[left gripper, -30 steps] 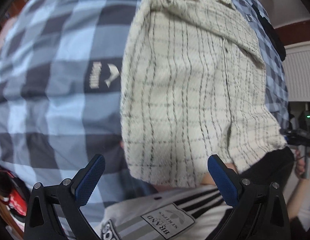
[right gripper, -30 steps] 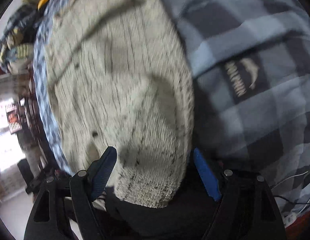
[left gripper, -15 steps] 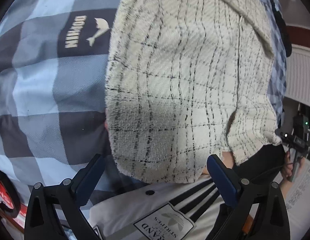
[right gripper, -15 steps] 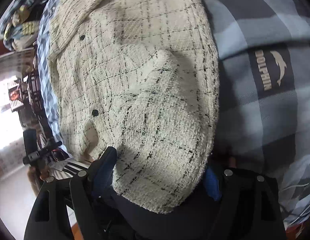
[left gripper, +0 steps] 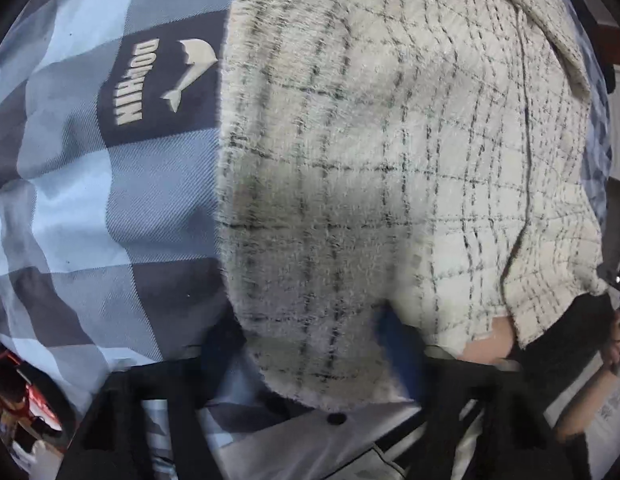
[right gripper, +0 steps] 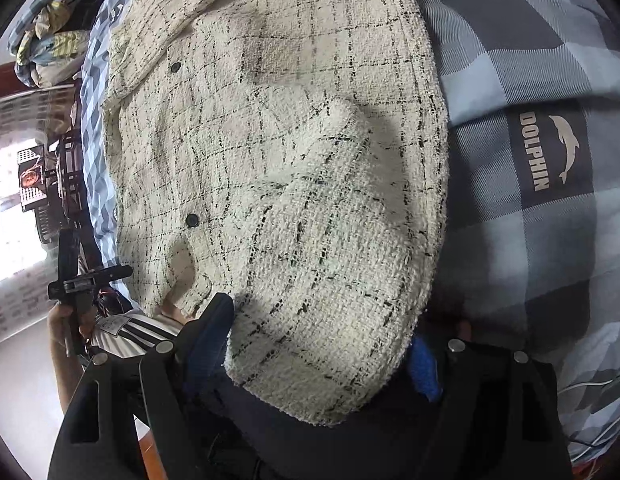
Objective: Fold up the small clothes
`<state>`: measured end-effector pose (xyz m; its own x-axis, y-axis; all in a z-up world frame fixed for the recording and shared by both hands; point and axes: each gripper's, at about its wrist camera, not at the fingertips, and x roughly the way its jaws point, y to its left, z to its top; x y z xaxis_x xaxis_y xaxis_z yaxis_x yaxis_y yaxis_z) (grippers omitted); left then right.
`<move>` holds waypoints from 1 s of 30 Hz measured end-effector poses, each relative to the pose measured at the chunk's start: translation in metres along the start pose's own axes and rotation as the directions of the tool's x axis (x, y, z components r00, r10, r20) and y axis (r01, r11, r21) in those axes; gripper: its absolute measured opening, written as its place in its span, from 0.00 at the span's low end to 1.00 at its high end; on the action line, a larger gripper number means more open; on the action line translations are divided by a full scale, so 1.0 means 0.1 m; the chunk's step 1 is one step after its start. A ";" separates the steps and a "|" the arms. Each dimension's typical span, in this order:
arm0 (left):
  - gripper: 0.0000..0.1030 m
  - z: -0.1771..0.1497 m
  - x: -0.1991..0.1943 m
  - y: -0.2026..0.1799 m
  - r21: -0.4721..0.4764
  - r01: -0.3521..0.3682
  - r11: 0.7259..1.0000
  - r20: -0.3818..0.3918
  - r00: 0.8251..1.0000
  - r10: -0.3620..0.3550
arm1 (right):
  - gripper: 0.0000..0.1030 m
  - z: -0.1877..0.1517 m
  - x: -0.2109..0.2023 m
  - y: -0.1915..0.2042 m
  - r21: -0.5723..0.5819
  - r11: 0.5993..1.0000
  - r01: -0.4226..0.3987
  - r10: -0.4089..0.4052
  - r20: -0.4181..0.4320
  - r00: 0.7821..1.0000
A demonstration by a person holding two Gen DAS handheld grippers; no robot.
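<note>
My left tongs (left gripper: pixel 310 344) sit at the near hem of the cream checked jacket (left gripper: pixel 389 152), fingers astride the hem; blur prevents me telling whether they grip it. My right tongs (right gripper: pixel 321 352) are spread, the jacket's rounded near edge lying between the blue pads (right gripper: pixel 423 364) without being pinched. The jacket lies flat on the blue checked bedsheet (right gripper: pixel 529 60), its long side edge bordering bare sheet beside the dolphin logo (right gripper: pixel 549 152).
</note>
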<state>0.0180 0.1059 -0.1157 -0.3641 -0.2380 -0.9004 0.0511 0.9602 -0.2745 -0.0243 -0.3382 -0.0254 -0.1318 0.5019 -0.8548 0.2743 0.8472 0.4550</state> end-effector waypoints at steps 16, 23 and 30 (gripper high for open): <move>0.09 -0.21 -0.41 -0.27 0.076 0.004 0.997 0.170 0.985 -0.017 | 0.05 -0.11 -0.17 0.20 -0.115 0.990 -0.079 0.094 0.128 0.987; 0.07 -0.37 -0.74 -0.32 0.101 0.143 0.985 0.249 0.954 -0.164 | 0.05 -0.20 -0.37 0.15 -0.108 0.942 -0.317 0.333 0.195 0.923; 0.07 -0.78 -1.35 -0.54 0.203 0.289 0.936 0.348 0.872 -0.344 | 0.04 -0.44 -0.67 0.35 -0.200 0.847 -0.493 0.529 0.214 0.821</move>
<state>-0.0086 0.0979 0.0468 -0.0112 -0.5890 -0.8081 0.1313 0.8002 -0.5851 -0.0481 -0.3345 0.0595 0.2404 0.8229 -0.5149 0.1073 0.5046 0.8566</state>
